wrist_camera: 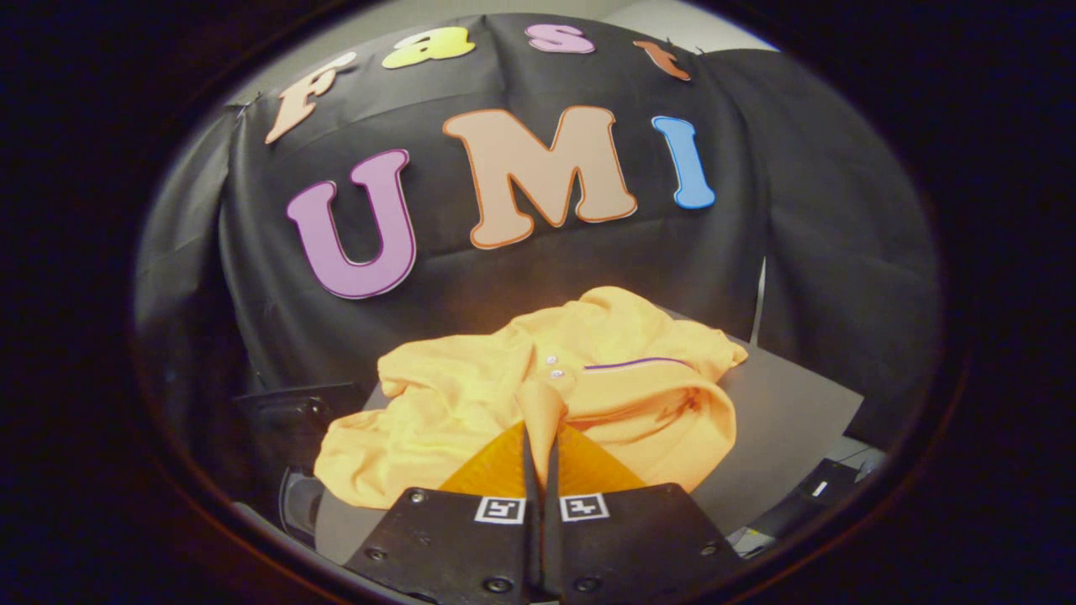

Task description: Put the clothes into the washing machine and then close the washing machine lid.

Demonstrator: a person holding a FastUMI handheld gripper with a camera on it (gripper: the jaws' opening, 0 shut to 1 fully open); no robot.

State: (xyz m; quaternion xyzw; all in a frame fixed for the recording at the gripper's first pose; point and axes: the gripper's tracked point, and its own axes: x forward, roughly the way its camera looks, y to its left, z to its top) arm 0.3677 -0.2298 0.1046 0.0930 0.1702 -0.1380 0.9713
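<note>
Pinched between the nearly closed fingers of the gripper [539, 437], a fold of the orange shirt [471, 395] is held, its bulk spread toward twelve o'clock.

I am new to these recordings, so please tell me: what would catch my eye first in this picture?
First, the bright orange shirt, crumpled in a heap on a grey surface before the black cloth wall. Then the gripper: its two orange fingers are almost together, pinching a fold of the shirt between them.
</note>
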